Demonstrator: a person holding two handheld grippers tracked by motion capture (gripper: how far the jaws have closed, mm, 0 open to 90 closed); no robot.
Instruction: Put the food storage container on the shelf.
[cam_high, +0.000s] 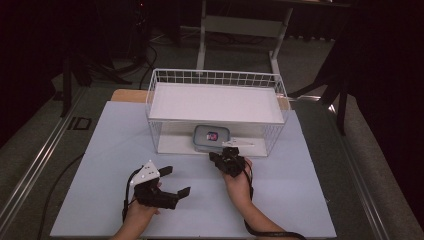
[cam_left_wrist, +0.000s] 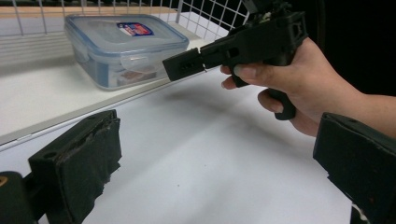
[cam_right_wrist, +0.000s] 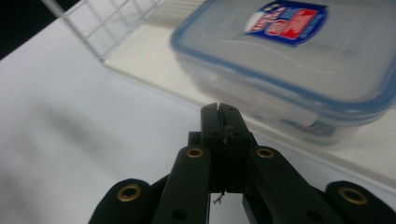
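Facing the clear, blue-rimmed plastic box (cam_high: 211, 138), the right gripper (cam_high: 216, 157) is clenched empty, the left gripper (cam_high: 176, 181) gapes.

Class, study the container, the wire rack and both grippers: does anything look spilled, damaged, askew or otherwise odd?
Nothing stands out. The lidded container sits flat and closed on the wire rack's lower shelf. The right gripper is shut in front of it, and the left gripper is open over the table.

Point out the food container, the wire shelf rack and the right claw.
food container (cam_left_wrist: 126, 46), left gripper view, on its clear lid.
wire shelf rack (cam_high: 215, 77), high view, on its back top rail.
right claw (cam_right_wrist: 222, 122), right gripper view, at the shut fingertips.
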